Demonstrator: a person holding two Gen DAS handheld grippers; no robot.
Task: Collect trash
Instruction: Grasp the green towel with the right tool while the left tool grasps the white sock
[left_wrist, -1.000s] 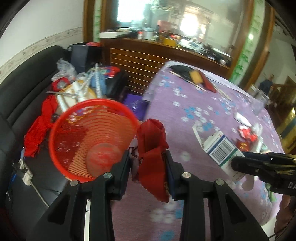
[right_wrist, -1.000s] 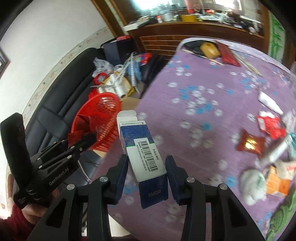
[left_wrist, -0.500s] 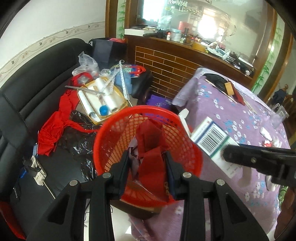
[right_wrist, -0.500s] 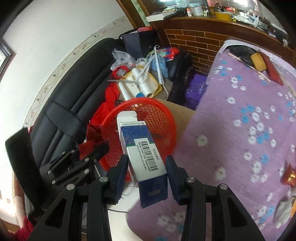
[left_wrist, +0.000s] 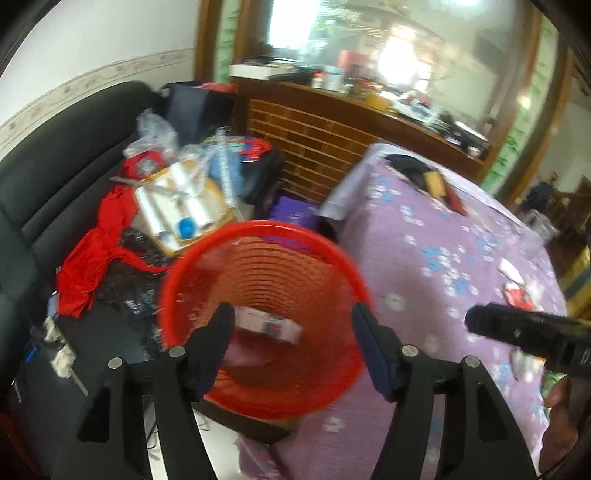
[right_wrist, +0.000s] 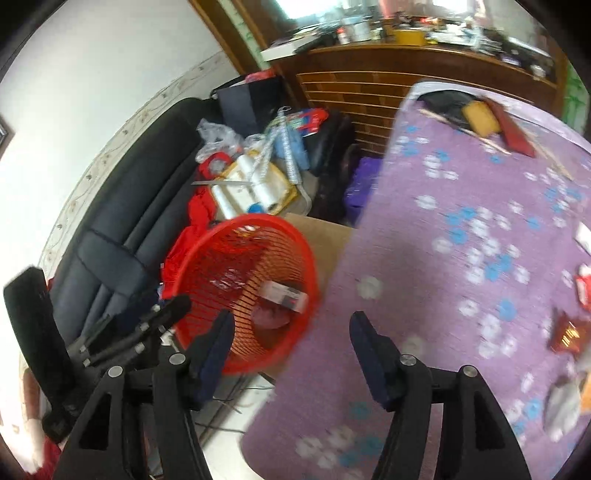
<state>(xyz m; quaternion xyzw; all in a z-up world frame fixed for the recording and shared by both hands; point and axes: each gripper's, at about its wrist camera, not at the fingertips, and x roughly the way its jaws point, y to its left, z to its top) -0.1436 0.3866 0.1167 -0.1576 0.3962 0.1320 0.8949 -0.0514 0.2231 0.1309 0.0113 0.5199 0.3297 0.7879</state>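
A red mesh basket stands beside the purple flowered table; it also shows in the right wrist view. A white and blue carton lies inside it, seen too in the right wrist view. My left gripper is open and empty just above the basket. My right gripper is open and empty over the table's near edge, beside the basket. More wrappers lie on the table at the right.
A black sofa at the left carries red cloth, white rolls and bags. A wooden counter stands behind. A brown box sits under the basket. A dark item and a yellow block lie at the table's far end.
Both grippers have opened. The red wrapper left the left gripper and the carton left the right one; the carton now lies in the basket. The right gripper has swung back toward the table.
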